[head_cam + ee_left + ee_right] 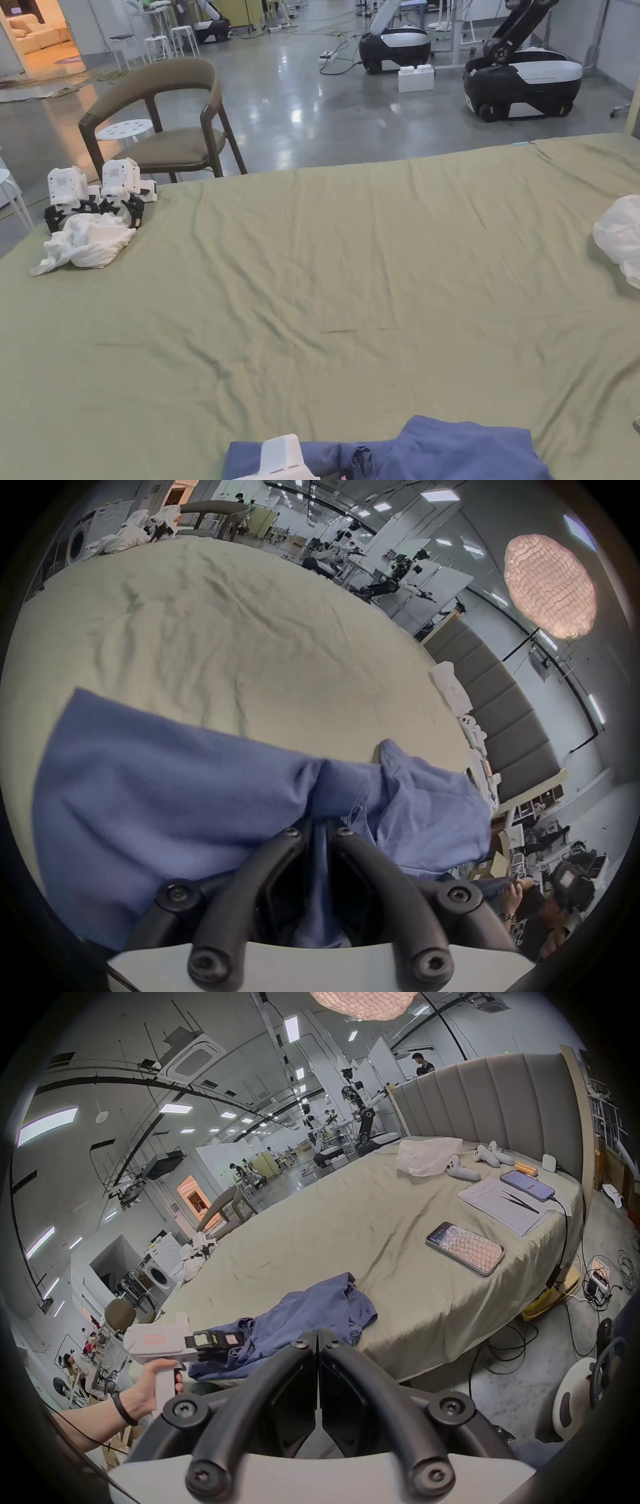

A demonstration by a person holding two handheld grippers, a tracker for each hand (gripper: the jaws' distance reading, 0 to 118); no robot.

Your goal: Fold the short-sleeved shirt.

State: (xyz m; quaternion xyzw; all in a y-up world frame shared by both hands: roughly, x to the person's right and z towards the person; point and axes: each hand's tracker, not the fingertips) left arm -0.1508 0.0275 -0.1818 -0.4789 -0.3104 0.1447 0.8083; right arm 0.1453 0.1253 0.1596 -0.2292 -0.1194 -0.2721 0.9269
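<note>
The blue short-sleeved shirt (437, 453) lies crumpled at the near edge of the green bed sheet (375, 262). In the left gripper view my left gripper (322, 823) is shut on a bunched fold of the shirt (173, 785), and blue cloth runs down between its jaws. The right gripper view shows that left gripper (214, 1340), held by a hand, biting the left end of the shirt (311, 1310). My right gripper (317, 1335) is shut with nothing in it. It hovers off the near side of the bed, short of the shirt.
A white garment pile (87, 244) and spare grippers (94, 187) sit at the far left corner. A white bag (622, 240) lies at the right edge. A phone (464, 1248), papers (502, 1203) and controllers (460, 1170) lie toward the headboard. A chair (162, 119) stands beyond the bed.
</note>
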